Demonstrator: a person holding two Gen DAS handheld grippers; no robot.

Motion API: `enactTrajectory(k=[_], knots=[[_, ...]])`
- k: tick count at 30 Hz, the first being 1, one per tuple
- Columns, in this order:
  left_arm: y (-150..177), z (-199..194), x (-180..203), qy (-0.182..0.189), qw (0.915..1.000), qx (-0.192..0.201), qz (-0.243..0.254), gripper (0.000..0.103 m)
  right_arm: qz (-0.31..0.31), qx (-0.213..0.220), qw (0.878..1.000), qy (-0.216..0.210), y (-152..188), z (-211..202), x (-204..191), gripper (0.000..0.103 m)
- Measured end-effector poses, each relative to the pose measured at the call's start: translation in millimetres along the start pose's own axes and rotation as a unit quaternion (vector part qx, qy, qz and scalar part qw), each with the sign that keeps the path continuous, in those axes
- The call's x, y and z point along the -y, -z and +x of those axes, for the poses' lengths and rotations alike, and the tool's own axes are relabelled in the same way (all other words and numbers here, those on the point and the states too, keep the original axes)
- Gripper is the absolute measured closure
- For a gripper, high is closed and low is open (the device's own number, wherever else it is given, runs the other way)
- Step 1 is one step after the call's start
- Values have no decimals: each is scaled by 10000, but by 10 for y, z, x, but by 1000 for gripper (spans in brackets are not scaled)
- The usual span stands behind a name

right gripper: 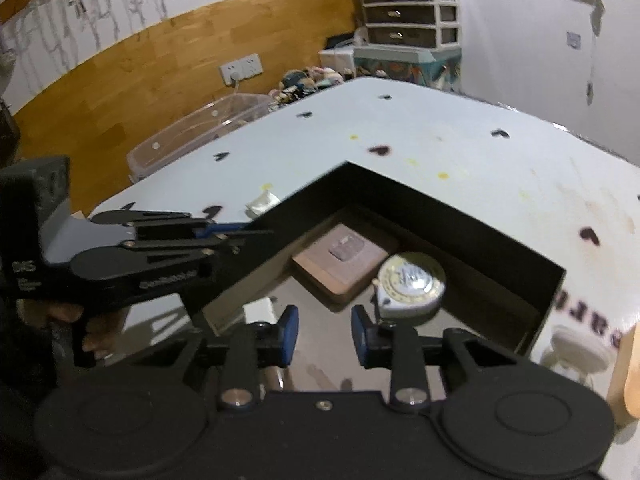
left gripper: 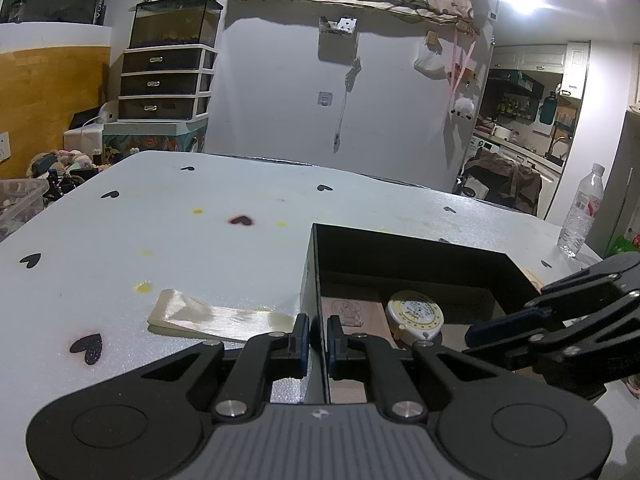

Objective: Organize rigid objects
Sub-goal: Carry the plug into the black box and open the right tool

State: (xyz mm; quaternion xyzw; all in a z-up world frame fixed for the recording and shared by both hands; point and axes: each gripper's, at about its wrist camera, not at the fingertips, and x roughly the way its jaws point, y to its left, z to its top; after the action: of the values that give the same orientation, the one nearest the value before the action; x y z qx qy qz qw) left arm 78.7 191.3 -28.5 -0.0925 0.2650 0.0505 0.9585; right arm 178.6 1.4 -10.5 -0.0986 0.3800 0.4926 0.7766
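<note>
A black open box point(left gripper: 400, 256) stands on the white table; it also shows in the right wrist view point(right gripper: 400, 196). Inside lie a brown flat block point(left gripper: 352, 314) point(right gripper: 340, 256) and a round white tape measure point(left gripper: 416, 316) point(right gripper: 412, 280). My left gripper point(left gripper: 318, 340) is shut on the box's left wall near its front corner. My right gripper point(right gripper: 324, 332) is open and empty, hovering over the box's near part, just in front of the tape measure. It shows at the right of the left wrist view point(left gripper: 560, 320). A clear plastic wedge point(left gripper: 188, 312) point(right gripper: 262, 202) lies on the table left of the box.
A water bottle point(left gripper: 582, 212) stands at the table's far right edge. A white round object point(right gripper: 576, 348) and a wooden piece point(right gripper: 630, 372) lie right of the box. A clear bin point(right gripper: 200, 128) and drawers point(left gripper: 164, 80) stand beyond the table.
</note>
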Motion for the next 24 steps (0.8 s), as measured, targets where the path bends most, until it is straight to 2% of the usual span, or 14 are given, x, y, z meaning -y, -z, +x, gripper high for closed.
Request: enactTrajectory(k=[5,9,13,24], knots=[[-1,2,4,7,10000,0,-11,94,378,-397,9985,-76,-41,282,32,78],[-4,1,2,1,10000,-13,20,94,789,-809,9930,-343,-42,485,54,81],[-13,-4,5,3,10000,-22,27,94,853,-812,9910,-636,-36,501,15,81],[-22,2,23,-47,10000,-37,47,94,693,-247,9965,-385,-22,3,-12,71]])
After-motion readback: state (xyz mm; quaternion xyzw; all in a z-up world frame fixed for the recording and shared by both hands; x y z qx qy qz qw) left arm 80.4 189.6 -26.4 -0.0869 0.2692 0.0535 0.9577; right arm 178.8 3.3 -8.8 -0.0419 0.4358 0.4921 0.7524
